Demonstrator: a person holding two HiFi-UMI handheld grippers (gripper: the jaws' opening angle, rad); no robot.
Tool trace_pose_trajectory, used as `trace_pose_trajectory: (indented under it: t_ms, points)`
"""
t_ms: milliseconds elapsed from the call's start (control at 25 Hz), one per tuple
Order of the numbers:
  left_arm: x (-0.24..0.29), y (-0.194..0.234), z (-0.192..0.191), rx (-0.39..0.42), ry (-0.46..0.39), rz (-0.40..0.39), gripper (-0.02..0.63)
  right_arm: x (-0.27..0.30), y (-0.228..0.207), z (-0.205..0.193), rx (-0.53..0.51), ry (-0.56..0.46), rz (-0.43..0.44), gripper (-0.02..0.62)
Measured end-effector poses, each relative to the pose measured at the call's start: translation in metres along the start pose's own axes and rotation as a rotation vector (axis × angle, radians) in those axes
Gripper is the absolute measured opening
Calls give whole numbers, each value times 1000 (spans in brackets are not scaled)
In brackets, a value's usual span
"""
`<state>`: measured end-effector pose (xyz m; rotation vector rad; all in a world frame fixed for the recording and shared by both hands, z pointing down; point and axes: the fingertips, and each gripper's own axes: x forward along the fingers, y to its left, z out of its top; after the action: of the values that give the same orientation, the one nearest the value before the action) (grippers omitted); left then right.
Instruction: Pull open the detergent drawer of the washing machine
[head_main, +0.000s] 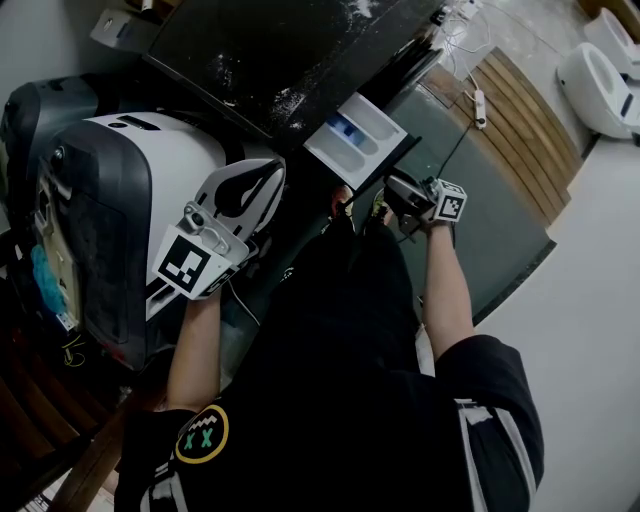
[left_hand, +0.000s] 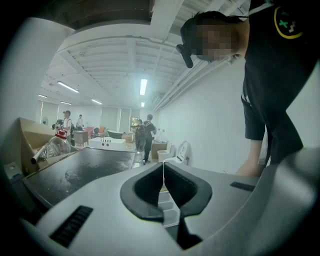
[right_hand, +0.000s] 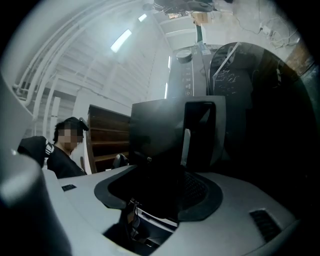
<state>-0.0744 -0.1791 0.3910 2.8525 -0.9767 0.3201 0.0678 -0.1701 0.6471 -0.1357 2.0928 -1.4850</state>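
Your black shirt (head_main: 340, 400) fills the bottom of the head view, and at its left your left gripper (head_main: 268, 185), white plastic with black rubber pads, has its claw closed, the tips touching and nothing between them. Right of it the detergent drawer (head_main: 355, 135) stands pulled out of the dark, dusty washing machine (head_main: 280, 50); its long axis runs from the machine's front toward you, open side up, a white plastic tray with straight walls and one blue compartment (head_main: 345, 128). Your right gripper (head_main: 392, 188) holds the drawer's glossy black front panel (right_hand: 160, 135) in its narrow claw.
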Motion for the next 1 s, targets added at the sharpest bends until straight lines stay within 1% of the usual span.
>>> trace_pose_trajectory:
  t_ms: [120,200,240,280,400,440,480,520,640,720,800,920,1000]
  points:
    - [2,-3,-2,-1,-1,-10,23,0,0,-1,3,13,-3,269]
    - [5,-6,-4,-1,-2,-19,23,1,-6,-3,16,23,-31,276]
    - [6,-8,-4,-1,-6,-24,23,0,-9,-4,8,33,-58,286]
    - [7,-10,-3,0,-11,-29,23,-4,-12,-6,-6,44,-95,283]
    - [9,-11,3,4,-32,-36,23,-22,-15,-7,-83,74,-247,287]
    - [10,-11,5,6,-42,-37,23,-28,-11,-3,-132,80,-306,285]
    - [11,-10,7,7,-52,-37,23,-33,-5,4,-191,84,-360,265]
    - [12,-9,10,8,-61,-38,23,-36,4,13,-254,87,-405,265]
    - [16,-10,17,10,-93,-46,23,-33,45,38,-441,118,-486,250]
    - [18,-11,22,14,-116,-53,23,-19,81,53,-572,150,-505,249]
    - [20,-11,28,16,-138,-59,23,4,115,64,-715,200,-503,242]
    - [21,-11,38,3,-163,-56,23,48,162,67,-916,286,-459,219]
    - [21,-10,40,11,-172,-54,23,81,192,69,-1032,307,-445,200]
